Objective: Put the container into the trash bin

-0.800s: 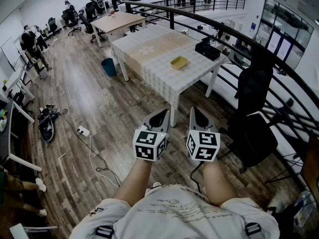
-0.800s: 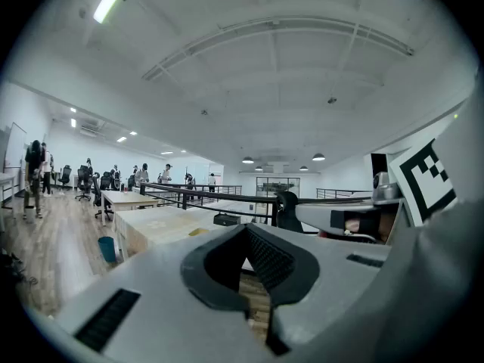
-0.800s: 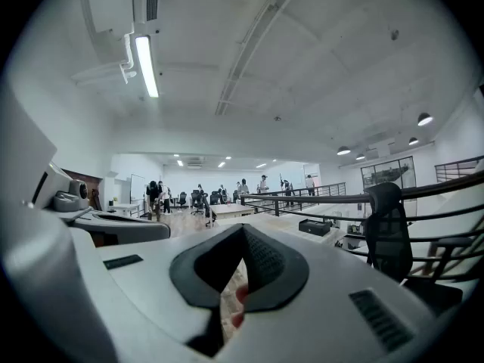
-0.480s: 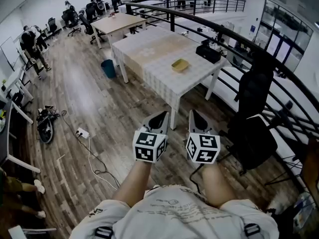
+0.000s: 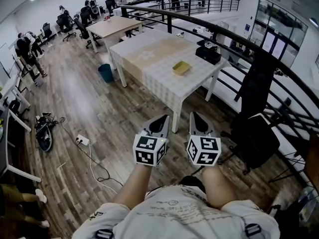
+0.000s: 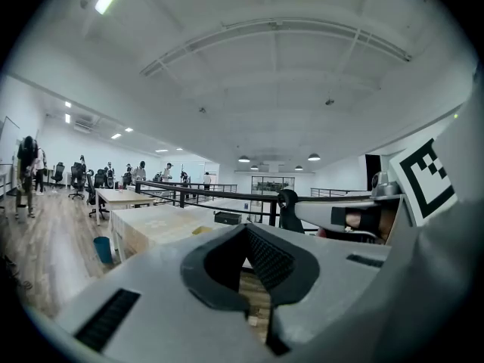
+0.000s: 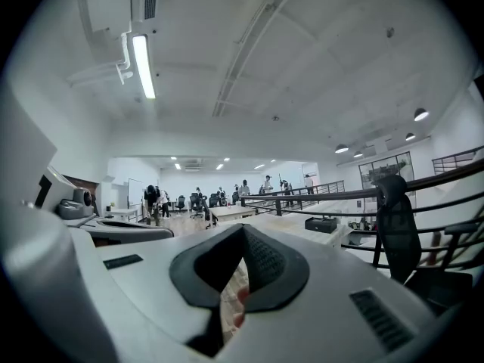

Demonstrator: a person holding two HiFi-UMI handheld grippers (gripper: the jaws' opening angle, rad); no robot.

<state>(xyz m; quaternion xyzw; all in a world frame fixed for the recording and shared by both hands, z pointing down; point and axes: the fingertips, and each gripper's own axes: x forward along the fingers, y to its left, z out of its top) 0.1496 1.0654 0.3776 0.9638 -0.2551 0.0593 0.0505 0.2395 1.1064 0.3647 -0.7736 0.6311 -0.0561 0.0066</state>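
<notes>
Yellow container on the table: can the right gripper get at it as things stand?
Probably not yet. The right gripper, jaws shut, is short of the near corner of the table, and the container lies farther in. Only floor lies between, so stepping forward should do.

Ahead of the left claw (image 5: pixel 160 121) stands a white desk (image 5: pixel 159 78) under a checked cloth, on a wood-plank floor (image 5: pixel 84 98). A black curved railing (image 5: pixel 239 37) runs beyond the right claw (image 5: pixel 195 117), a black office chair (image 5: pixel 255 133) just to its right; a strip light (image 7: pixel 142 65) glows overhead
</notes>
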